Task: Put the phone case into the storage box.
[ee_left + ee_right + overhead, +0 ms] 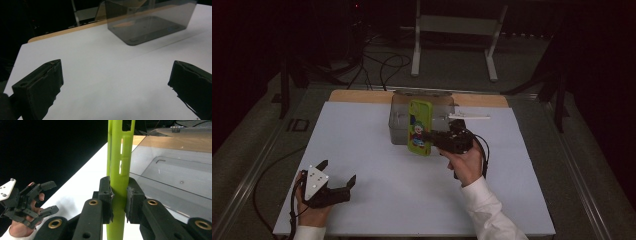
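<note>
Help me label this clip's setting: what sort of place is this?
Probably a lab or studio set up for recording, not a home. A white sheet covers the table, cables trail across the dark floor behind it, and a metal stand sits beyond. The surroundings are dim and bare.

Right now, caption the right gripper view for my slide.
Right gripper clamps an upright green phone case beside the clear box.

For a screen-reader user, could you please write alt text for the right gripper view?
The right gripper, jaws shut, grips a green phone case edge-on and upright beside a clear plastic box on a white table. At far left, a hand holds the open left gripper.
</note>
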### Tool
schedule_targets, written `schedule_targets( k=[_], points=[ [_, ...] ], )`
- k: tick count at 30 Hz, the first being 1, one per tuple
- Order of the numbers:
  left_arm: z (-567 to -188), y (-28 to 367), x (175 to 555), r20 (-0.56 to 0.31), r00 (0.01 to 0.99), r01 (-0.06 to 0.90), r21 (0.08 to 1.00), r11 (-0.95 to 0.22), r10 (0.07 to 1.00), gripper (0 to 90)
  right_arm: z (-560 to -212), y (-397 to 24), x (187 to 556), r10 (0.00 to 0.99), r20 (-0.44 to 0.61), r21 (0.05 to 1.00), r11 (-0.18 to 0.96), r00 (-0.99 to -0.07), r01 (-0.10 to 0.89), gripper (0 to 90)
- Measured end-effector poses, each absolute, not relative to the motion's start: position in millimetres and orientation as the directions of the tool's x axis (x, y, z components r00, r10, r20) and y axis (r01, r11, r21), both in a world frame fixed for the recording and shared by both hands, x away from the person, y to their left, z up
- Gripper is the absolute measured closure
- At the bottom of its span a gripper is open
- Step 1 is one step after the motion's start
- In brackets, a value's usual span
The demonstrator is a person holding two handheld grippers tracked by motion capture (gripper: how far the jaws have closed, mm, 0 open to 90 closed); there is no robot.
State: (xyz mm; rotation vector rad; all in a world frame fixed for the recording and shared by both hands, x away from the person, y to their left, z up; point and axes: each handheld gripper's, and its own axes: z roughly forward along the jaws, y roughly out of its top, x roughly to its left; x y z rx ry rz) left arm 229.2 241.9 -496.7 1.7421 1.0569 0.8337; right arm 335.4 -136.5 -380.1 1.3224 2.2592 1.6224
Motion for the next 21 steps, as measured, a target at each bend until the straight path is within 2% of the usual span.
schedule_targets(
  k=[21],
  points=[
    [-498.1, 242.3, 229.8, 0.093, 0.385, 0.297, 0.93, -0.218, 0.918, 0.0, -362.8, -140.6, 354.6, 0.706, 0.383, 0.762, 0.123, -0.595, 0.636, 78.1]
  ],
)
